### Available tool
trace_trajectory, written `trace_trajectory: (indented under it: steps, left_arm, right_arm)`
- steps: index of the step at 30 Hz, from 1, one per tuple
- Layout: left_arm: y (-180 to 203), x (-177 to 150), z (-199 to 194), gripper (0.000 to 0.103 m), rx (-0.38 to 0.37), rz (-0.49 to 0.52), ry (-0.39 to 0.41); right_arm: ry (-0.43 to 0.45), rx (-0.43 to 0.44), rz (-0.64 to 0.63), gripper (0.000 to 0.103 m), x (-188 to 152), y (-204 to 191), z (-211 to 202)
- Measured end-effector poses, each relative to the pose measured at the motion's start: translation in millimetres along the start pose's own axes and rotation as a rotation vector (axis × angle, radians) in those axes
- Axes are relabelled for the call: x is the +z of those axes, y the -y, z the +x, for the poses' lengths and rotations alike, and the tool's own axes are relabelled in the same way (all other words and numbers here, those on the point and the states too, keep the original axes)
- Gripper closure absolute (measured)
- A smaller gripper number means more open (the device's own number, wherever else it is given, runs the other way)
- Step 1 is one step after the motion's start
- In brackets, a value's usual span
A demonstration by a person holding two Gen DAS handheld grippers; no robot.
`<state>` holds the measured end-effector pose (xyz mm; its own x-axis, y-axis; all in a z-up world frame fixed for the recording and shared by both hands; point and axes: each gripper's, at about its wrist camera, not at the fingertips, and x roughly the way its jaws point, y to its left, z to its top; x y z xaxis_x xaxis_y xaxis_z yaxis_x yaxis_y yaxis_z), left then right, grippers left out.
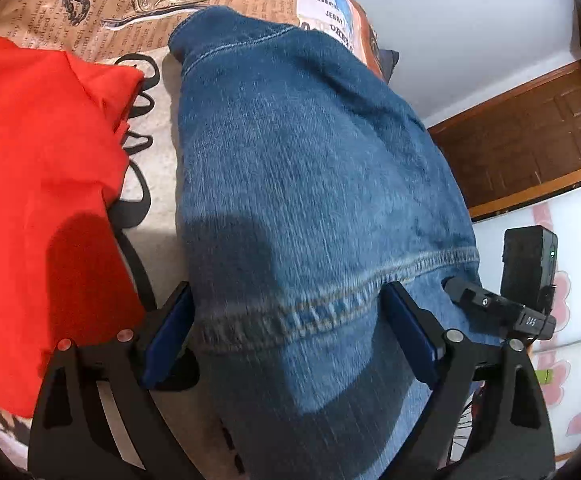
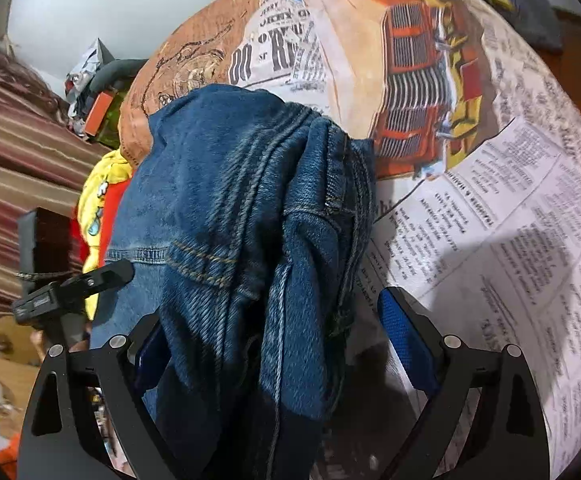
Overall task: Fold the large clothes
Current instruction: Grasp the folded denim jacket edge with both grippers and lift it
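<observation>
The left claw (image 1: 286, 328) has a black frame of angled struts with triangular cut-outs, silver round screws at the joints, and blue pads on its fingers (image 1: 170, 340). The right claw (image 2: 278, 344) is built alike: black struts, silver screws, textured blue pads (image 2: 404, 340).

White wall (image 1: 470, 20), brown wooden door (image 1: 530, 136) — newspaper-print bedcover (image 2: 510, 208) underneath.
</observation>
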<state>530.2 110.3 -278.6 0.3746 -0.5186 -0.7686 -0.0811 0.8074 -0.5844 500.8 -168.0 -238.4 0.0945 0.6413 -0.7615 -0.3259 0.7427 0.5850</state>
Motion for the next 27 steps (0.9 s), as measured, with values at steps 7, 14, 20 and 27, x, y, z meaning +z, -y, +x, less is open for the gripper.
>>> trace_trajectory:
  steps: [7,14,20,27]
  left_arm:
    - [8,11,12,0.003,0.014,0.020,-0.031]
    - [15,18,15,0.009,0.015,0.060,-0.027]
    - [13,14,4,0.028,0.001,0.071,0.018]
    - [33,0,-10,0.052,0.025,0.175,0.084]
  right_arm:
    - [-0.018,0.008,-0.048,0.007,10,-9,10]
    - [-0.025,-0.030,-0.100,0.007,13,-15,14]
    - [0.006,-0.006,-0.102,0.035,8,-19,9]
    - [0.044,0.011,-0.066,0.056,7,-21,-1]
